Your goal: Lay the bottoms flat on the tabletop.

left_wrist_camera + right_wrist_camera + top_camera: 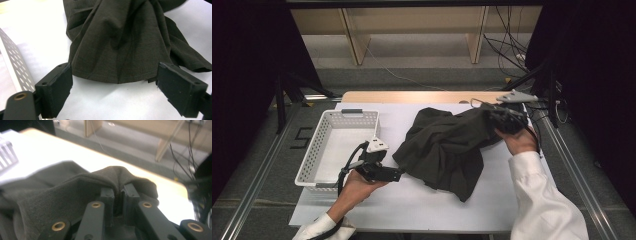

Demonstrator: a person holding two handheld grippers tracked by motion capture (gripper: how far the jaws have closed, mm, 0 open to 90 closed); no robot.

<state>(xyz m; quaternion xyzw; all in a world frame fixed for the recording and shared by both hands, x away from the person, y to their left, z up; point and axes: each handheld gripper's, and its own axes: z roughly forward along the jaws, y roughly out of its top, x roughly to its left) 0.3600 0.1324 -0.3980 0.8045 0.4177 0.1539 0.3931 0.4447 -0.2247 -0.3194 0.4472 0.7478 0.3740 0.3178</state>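
Pinching a fold of dark cloth (75,192), right fingers (132,192) clamp; left fingers (55,92) apart beside its hem.

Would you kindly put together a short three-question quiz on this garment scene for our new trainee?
1. True or false: the right gripper is shut on a fold of the dark garment.
2. Which stands at the table's left side? A) a white perforated basket B) a metal bucket C) a cardboard box
3. In the left gripper view, how do the left gripper jaws stand relative to the garment's hem?

Key
1. True; the fabric is pinched between its jaws.
2. A.
3. Wide apart, either side of the hem, with no pad pressing on the cloth.
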